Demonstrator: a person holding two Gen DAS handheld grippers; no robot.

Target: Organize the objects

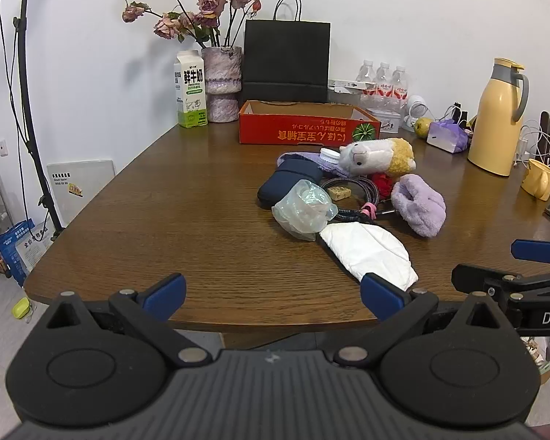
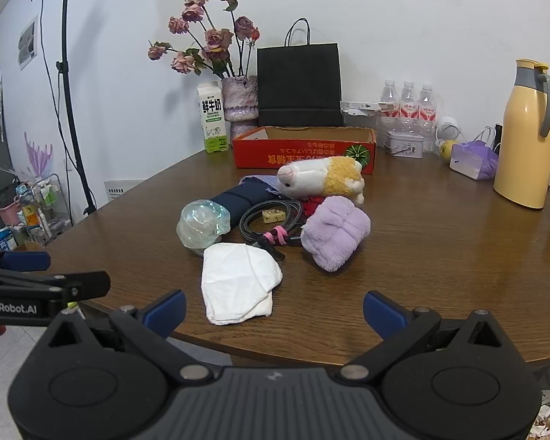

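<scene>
A heap of loose objects lies mid-table: a white face mask (image 1: pixel 370 253) (image 2: pixel 238 282) nearest me, a crumpled clear plastic bag (image 1: pixel 304 209) (image 2: pixel 201 227), a dark blue pouch (image 1: pixel 286 183) (image 2: pixel 238 198), a coiled black cable (image 1: pixel 352 201) (image 2: pixel 271 220), a lilac fluffy cloth (image 1: pixel 420 205) (image 2: pixel 335 233) and a white-and-yellow plush animal (image 1: pixel 377 156) (image 2: pixel 322 178). Behind them stands an open red cardboard box (image 1: pixel 304 130) (image 2: pixel 300 150). My left gripper (image 1: pixel 273 293) hovers open at the near table edge, nothing between its blue pads. My right gripper (image 2: pixel 275 310) is open too, just short of the mask.
Along the back wall stand a milk carton (image 1: pixel 190 90), a vase of dried roses (image 1: pixel 222 80), a black paper bag (image 1: pixel 286 60) and water bottles (image 1: pixel 385 80). A yellow thermos jug (image 1: pixel 497 117) and a yellow mug (image 1: pixel 539 179) sit right. A lamp stand (image 2: pixel 69 102) rises at left.
</scene>
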